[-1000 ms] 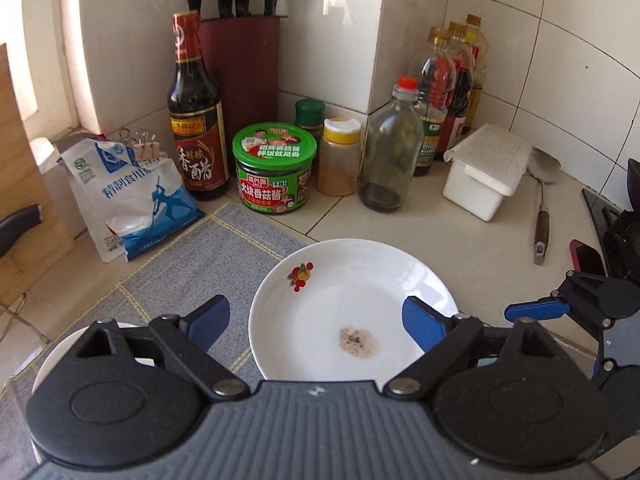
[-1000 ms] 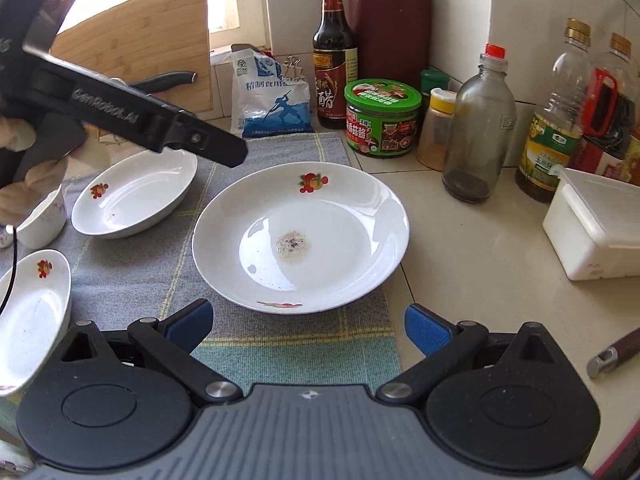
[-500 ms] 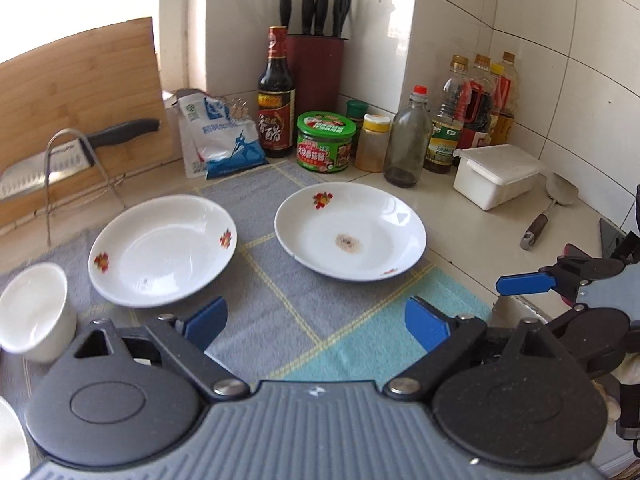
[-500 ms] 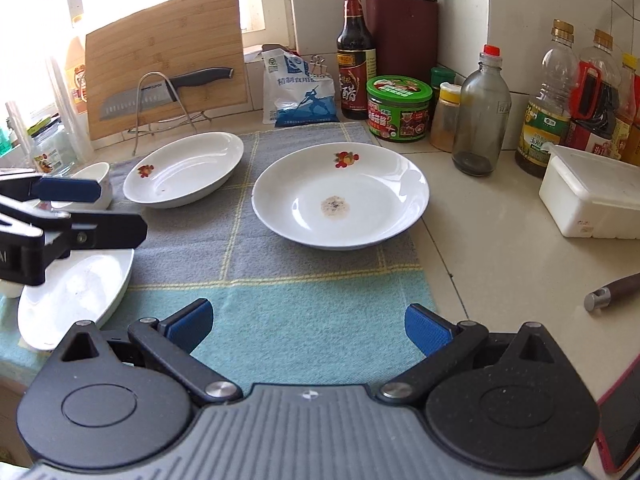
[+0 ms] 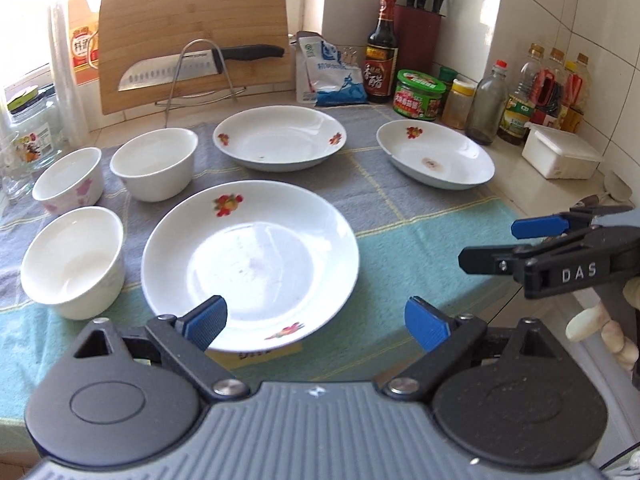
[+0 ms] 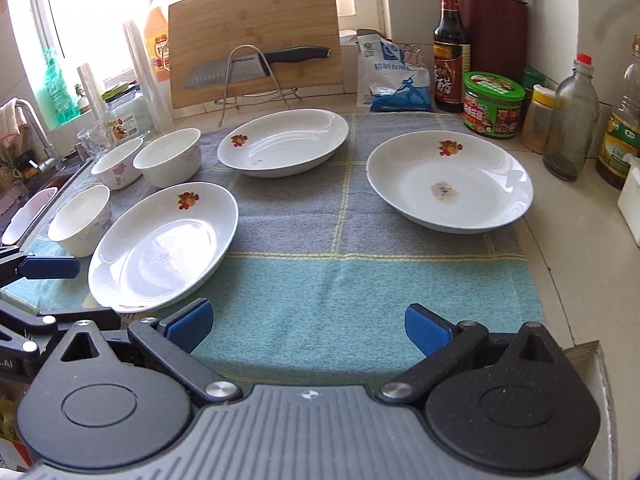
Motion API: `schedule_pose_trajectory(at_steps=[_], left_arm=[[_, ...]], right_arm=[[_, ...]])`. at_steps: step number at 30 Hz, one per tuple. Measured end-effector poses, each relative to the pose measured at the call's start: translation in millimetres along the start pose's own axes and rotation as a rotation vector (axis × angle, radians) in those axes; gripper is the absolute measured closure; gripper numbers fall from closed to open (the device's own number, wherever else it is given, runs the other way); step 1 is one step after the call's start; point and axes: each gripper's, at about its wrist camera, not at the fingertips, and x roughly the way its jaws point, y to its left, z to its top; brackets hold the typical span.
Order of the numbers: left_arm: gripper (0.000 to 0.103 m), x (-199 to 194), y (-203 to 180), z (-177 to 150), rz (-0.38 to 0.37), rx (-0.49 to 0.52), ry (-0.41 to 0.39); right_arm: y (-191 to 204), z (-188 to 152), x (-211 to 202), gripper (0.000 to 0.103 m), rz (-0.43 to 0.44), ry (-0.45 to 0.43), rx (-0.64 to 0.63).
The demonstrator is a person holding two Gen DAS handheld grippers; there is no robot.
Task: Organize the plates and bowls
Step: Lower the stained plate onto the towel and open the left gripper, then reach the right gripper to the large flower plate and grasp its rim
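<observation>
Both grippers have been pulling back from the far plate (image 6: 450,184). The left gripper (image 5: 316,320) and right gripper (image 6: 308,322) are hanging open and empty. Nothing is stacked yet; next is likely gripping the near plate's (image 5: 250,262) rim.

Bright daylight floods in from the overexposed window (image 6: 100,20) at back left, glare sheens the near plate (image 5: 250,264), and fisheye curvature bends the softly blurred edges.
</observation>
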Motion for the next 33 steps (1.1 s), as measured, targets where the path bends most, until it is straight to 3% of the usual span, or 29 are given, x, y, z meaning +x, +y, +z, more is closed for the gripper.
schedule_pose_trajectory(at_steps=[10,25,33], left_arm=[[0.008,2.6,42.8,-29.8,0.068,0.042,0.07],[0.007,53.4,73.6,-22.2,-0.049,0.097,0.096],[0.001,61.4,69.0,-22.6,-0.059,0.144,0.055]], right_arm=[[28.9,15.5,31.5,0.0,0.048,0.048,-0.002],[63.7,29.1,67.8,0.0,0.052,0.134,0.017],[74.4,29.1,87.0,0.0,0.043,0.191,0.057]])
